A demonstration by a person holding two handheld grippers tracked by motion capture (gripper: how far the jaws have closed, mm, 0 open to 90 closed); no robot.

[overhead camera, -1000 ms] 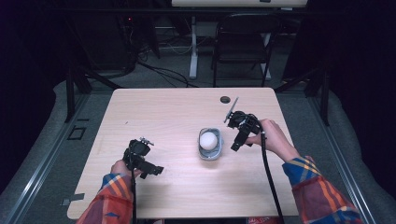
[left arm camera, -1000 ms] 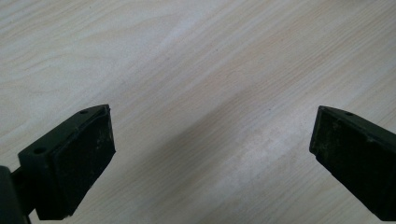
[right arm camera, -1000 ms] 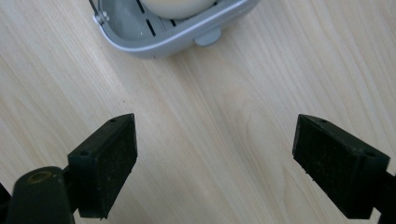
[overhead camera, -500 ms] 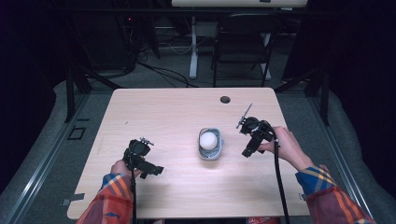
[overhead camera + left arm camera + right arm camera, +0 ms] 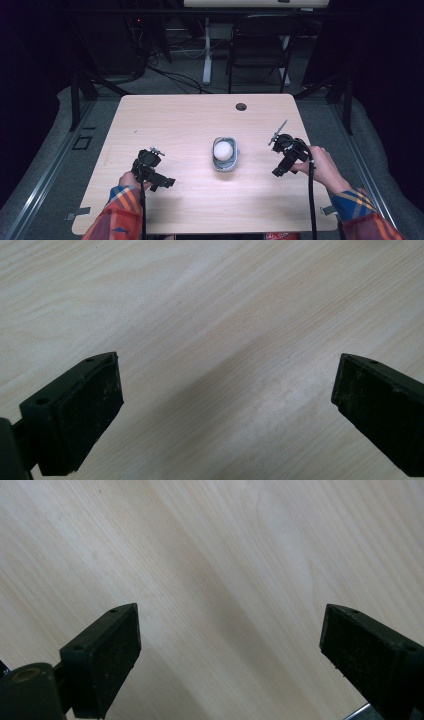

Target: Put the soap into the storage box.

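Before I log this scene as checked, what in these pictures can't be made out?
- High view: the white ball covers the inside of the grey bowl; anything beneath it is hidden.
- High view: the small dark round thing near the table's far edge is too small to identify.
- High view: the right tool and left tool are too small to read their jaw gap there.

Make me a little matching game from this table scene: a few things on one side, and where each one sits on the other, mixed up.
Things:
1. white ball
2. grey bowl
3. left gripper
4. round dark hole

Places:
A. near the table's far edge
B. middle of the table
C. inside the bowl
D. over the table's near left part

Pairs: 1-C, 2-B, 3-D, 4-A
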